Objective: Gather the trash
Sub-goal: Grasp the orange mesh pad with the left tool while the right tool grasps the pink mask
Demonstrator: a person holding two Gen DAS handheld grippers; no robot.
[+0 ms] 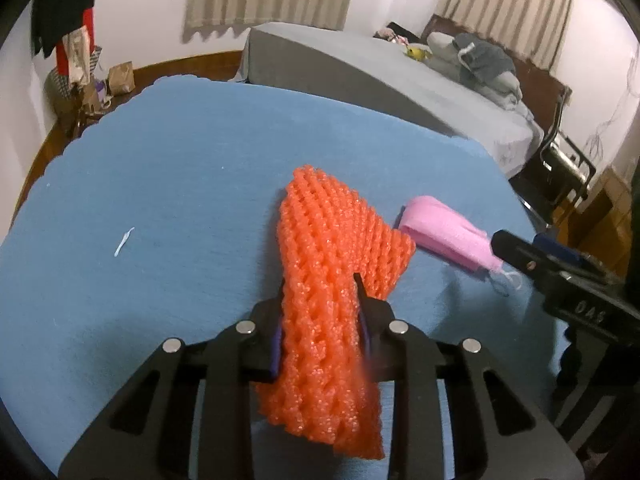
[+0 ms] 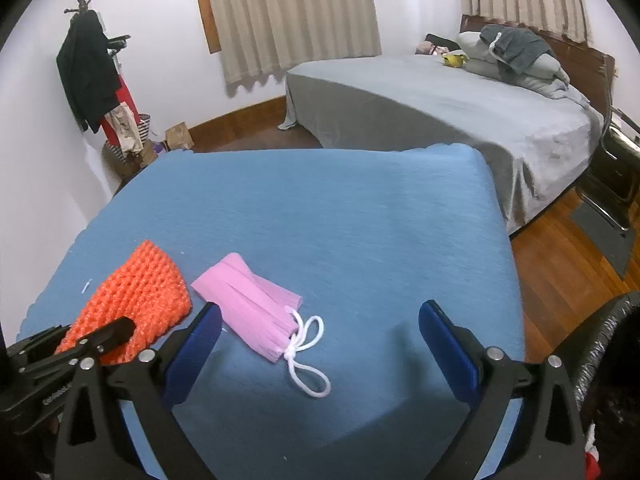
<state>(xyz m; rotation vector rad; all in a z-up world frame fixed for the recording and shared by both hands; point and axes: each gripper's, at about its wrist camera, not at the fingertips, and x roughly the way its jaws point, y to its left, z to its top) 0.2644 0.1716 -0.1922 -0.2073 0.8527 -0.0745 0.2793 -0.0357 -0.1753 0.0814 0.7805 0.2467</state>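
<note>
Risk: our left gripper (image 1: 320,284) pinches only soft orange foam fruit netting (image 1: 332,248), could slip; right gripper (image 2: 320,316) spread wide, may snag pink pleated mask's (image 2: 248,304) white cord (image 2: 308,344).

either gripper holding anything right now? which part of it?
Left gripper is shut on the orange foam net, pinched across its near end. Right gripper is open and empty, with the pink face mask lying on the blue cloth ahead.

foam net (image 1: 320,264): bright orange, open mesh pattern
face mask (image 2: 250,304): pink, pleated, white ear loops
desk (image 2: 340,220): blue cloth cover
bed (image 2: 440,108): grey
curtains (image 2: 292,12): beige, vertical stripes
</note>
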